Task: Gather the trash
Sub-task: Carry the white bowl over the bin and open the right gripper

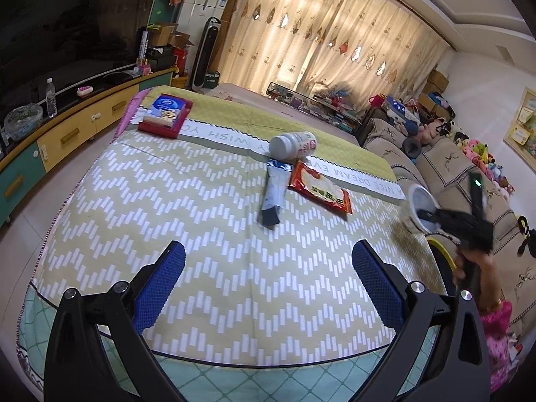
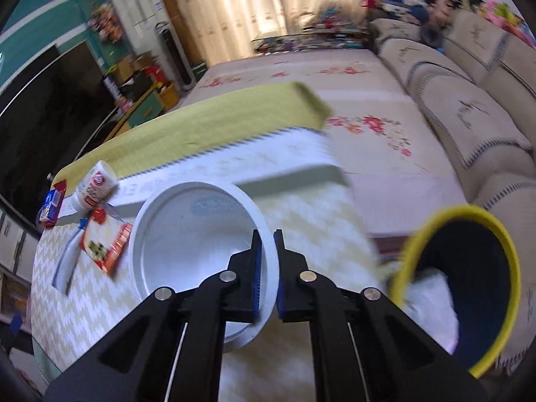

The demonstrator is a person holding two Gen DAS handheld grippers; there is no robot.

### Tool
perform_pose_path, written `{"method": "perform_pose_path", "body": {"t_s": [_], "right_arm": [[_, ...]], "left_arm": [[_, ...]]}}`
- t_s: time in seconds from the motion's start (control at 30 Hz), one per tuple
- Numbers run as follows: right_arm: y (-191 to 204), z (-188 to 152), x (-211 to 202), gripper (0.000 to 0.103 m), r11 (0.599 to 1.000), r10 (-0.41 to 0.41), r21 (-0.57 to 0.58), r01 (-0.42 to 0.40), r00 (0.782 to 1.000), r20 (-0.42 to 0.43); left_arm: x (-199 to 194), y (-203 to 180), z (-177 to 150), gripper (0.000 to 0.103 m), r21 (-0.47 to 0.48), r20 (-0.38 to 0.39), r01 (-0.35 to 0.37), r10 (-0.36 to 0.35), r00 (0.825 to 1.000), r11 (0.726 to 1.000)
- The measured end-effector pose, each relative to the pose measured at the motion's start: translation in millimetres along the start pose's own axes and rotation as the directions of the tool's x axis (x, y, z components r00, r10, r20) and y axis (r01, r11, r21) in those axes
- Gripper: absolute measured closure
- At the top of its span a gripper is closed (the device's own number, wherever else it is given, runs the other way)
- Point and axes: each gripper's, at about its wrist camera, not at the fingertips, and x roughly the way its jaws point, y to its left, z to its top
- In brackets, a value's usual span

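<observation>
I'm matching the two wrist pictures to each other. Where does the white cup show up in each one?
Left wrist: the white cup is at the right edge, held by the right gripper.
Right wrist: the cup fills the lower centre, its rim pinched between the pads.
Shared landmark: the red snack packet on the table.

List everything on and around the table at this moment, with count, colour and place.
cup: 1, white, pinched by its rim in the right gripper
bin: 1, yellow rim, right of table
bottle: 1, white, lying mid-table
tube: 1, grey-blue, beside bottle
snack packet: 1, red, right of tube
red box: 1, far left corner
table: 1, zigzag cloth
left gripper: open, empty
right gripper: shut on cup
</observation>
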Motion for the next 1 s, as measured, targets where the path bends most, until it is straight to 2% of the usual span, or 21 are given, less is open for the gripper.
{"method": "perform_pose_path", "body": {"t_s": [0.17, 0.27, 0.53, 0.57, 0.63, 0.67, 1.0], "right_arm": [[-68, -24, -37, 0.096, 0.99, -0.109, 0.097, 0.104, 0.993, 0.05], [-113, -41, -47, 0.096, 0.971, -0.182, 0.167, 0.173, 0.982, 0.042], [-179, -63, -32, 0.093, 0.94, -0.232, 0.252, 0.231, 0.972, -0.028], [-185, -65, -30, 0.09, 0.937, -0.24, 0.252, 0.241, 0.97, -0.036], [-190, -66, -26, 0.06, 0.934, -0.241, 0.263, 0.241, 0.97, -0.035], [-194, -68, -27, 0.054, 0.931, -0.255, 0.262, 0.253, 0.967, -0.028], [-207, -79, -45, 0.046, 0.924, -0.281, 0.278, 0.262, 0.959, 0.033]], "left_arm": [[8, -16, -2, 0.005, 0.025, -0.021, 0.01, -0.01, 1.0, 1.0], [14, -24, -3, 0.005, 0.033, -0.037, 0.018, -0.017, 0.999, 0.999], [29, -50, -2, 0.005, 0.069, -0.06, 0.008, -0.003, 0.998, 0.998], [31, -54, -2, 0.005, 0.072, -0.064, 0.007, -0.002, 0.998, 0.997], [34, -59, 0, 0.005, 0.08, -0.07, 0.01, -0.004, 0.998, 0.997], [36, -62, 0, 0.005, 0.085, -0.073, 0.01, -0.004, 0.997, 0.996], [65, -78, 12, 0.005, 0.117, -0.11, -0.017, 0.03, 0.994, 0.993]]}}
